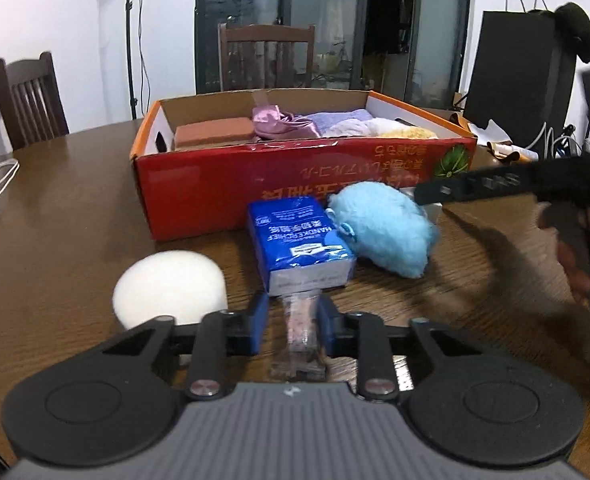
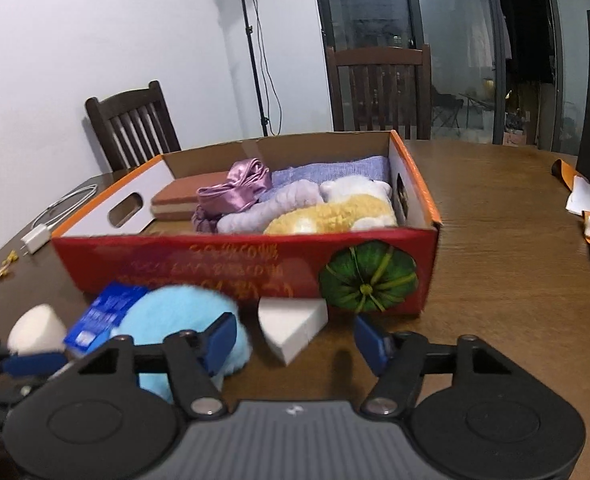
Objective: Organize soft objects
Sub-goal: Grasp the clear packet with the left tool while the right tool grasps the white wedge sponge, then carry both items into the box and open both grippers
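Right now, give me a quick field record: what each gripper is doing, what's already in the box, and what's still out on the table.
left gripper: jaws shut on a small clear-wrapped packet, low over the table
right gripper: jaws open, empty, in front of the box
box: red cardboard, open top
in box: brown sponge block, pink satin cloth, purple towel, yellow-white plush
on table: blue plush, blue tissue pack, white round sponge, white wedge sponge
table: dark wood
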Available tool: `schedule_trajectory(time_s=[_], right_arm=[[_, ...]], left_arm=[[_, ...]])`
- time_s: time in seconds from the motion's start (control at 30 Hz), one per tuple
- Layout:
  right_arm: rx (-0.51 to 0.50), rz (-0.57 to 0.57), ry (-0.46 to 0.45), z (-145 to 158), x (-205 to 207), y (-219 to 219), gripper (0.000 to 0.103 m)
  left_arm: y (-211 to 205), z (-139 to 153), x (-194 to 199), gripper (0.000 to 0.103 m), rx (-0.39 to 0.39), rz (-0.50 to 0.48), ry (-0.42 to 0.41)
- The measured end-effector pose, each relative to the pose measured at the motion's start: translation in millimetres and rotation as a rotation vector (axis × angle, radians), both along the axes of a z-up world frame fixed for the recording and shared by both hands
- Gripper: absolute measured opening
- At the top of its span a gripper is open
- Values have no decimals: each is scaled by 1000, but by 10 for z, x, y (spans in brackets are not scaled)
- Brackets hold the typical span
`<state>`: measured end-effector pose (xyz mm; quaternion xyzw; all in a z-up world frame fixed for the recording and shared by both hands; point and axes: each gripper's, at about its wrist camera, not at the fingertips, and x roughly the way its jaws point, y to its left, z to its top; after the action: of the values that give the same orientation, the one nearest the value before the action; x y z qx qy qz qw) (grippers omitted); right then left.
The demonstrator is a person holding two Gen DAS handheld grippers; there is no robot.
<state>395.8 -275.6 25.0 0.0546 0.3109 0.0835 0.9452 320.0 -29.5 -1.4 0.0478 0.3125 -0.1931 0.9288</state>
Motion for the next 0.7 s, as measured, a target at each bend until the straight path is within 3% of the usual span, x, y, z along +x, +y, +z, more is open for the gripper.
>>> schedule_trajectory(time_s=[0.07, 0.13, 0.5, 0.7], right_arm=[[-9, -1, 10, -23, 89, 42, 44], [-19, 0, 20, -65, 146, 73, 38], [-17, 0, 3, -118, 83, 88, 28], [8, -20, -20, 3, -337, -6, 28]], left_arm=[[-5, 2, -3, 20, -3, -6, 0], [-9, 4, -12, 19, -2, -8, -1], [60, 9, -19, 17, -43, -1, 14], [77, 63, -377, 17, -62, 3, 14]])
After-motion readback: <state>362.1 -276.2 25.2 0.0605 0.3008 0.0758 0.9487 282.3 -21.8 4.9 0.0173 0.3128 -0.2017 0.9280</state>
